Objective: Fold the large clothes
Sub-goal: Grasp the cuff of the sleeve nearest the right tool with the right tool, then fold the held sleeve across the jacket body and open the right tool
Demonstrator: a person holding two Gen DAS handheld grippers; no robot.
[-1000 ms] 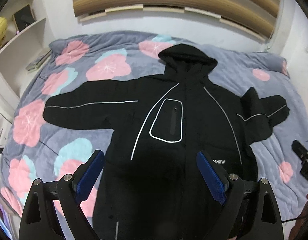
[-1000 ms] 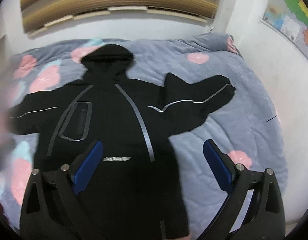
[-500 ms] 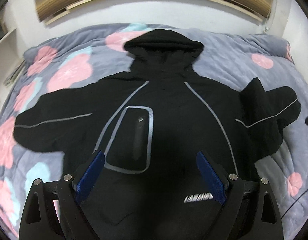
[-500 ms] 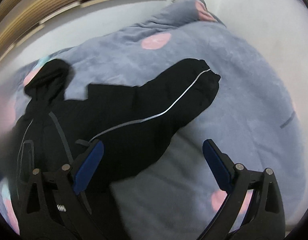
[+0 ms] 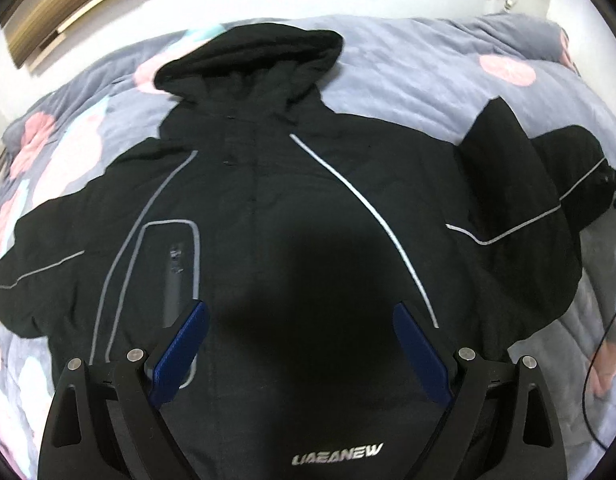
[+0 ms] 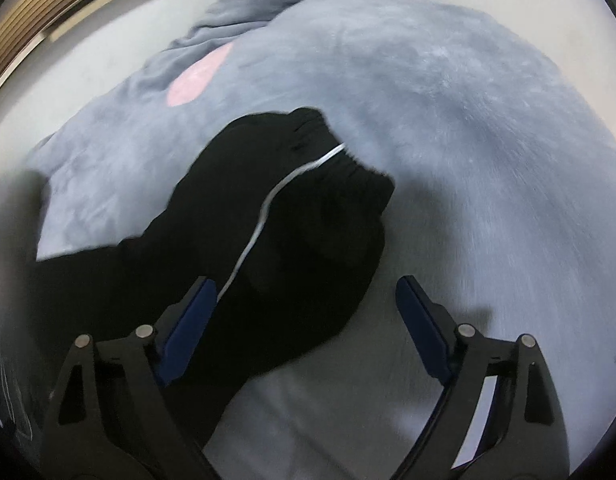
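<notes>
Reach for the sleeve (image 6: 292, 216) is the step in hand: the jacket (image 5: 292, 216) lies flat on the bed (image 6: 467, 120), unfolded. Right gripper (image 6: 306, 322), jaws wide but just narrowing, straddles the sleeve ungripped; left gripper (image 5: 302, 348) hovers spread, empty. Next: pinch near the cuff.

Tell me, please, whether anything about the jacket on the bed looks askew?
Yes. The jacket lies face up and mostly flat, but its sleeve on the picture's right is bent back on itself, with a flap of fabric sticking up, while the other sleeve stretches straight out.
</notes>
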